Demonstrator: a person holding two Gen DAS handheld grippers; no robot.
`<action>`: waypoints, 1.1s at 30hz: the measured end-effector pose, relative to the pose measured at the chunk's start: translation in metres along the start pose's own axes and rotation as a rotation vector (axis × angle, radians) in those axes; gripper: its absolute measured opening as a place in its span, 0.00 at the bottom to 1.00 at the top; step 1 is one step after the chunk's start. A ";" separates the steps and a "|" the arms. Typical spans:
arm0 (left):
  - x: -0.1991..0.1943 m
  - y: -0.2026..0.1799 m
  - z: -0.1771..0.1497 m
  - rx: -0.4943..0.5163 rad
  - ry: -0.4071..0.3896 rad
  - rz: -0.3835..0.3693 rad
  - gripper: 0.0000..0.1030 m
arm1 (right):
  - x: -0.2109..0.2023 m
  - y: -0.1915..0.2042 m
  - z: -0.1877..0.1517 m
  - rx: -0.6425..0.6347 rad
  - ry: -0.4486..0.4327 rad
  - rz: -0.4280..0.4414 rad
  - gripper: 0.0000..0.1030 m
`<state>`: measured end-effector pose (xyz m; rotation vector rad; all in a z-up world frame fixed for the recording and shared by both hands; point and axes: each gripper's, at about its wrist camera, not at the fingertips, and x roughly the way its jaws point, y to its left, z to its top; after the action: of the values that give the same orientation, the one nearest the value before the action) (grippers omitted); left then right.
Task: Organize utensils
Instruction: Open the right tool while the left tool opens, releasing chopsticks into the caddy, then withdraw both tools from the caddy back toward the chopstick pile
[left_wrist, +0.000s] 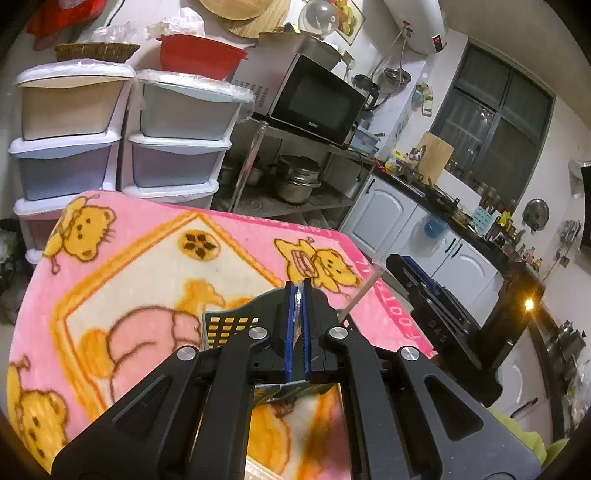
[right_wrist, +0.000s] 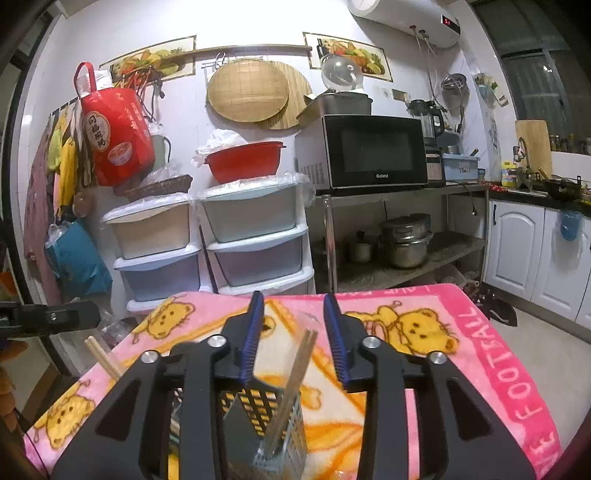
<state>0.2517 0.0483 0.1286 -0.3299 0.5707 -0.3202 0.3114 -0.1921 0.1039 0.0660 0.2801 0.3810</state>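
My left gripper (left_wrist: 299, 295) is shut on a thin clear plastic wrapper (left_wrist: 297, 317) pinched between its blue pads, above a grey perforated utensil holder (left_wrist: 225, 326) on the pink cartoon blanket (left_wrist: 129, 258). A wrapped chopstick (left_wrist: 360, 293) pokes up just right of it. My right gripper (right_wrist: 293, 310) is open and empty, its jaws spread above the same holder (right_wrist: 258, 410). A wrapped pair of chopsticks (right_wrist: 291, 391) leans inside the holder between my fingers. Another pair of bare chopsticks (right_wrist: 101, 356) shows at the left, beside the other gripper's body (right_wrist: 48, 317).
Stacked plastic drawers (right_wrist: 251, 236) and a steel shelf with a microwave (right_wrist: 373, 151) and pots (right_wrist: 404, 240) stand behind the blanket-covered table. White cabinets (right_wrist: 535, 254) and a cluttered counter run along the right.
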 end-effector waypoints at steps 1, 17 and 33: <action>0.000 0.000 -0.001 -0.001 0.002 0.002 0.01 | -0.002 -0.001 -0.001 0.000 0.004 -0.001 0.35; -0.014 0.005 -0.013 -0.013 -0.007 0.026 0.35 | -0.033 -0.007 -0.016 -0.004 0.119 0.011 0.58; -0.041 0.003 -0.031 -0.017 -0.040 0.032 0.75 | -0.057 -0.005 -0.033 0.000 0.185 0.024 0.66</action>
<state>0.2020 0.0594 0.1220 -0.3425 0.5387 -0.2772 0.2527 -0.2176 0.0864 0.0336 0.4626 0.4118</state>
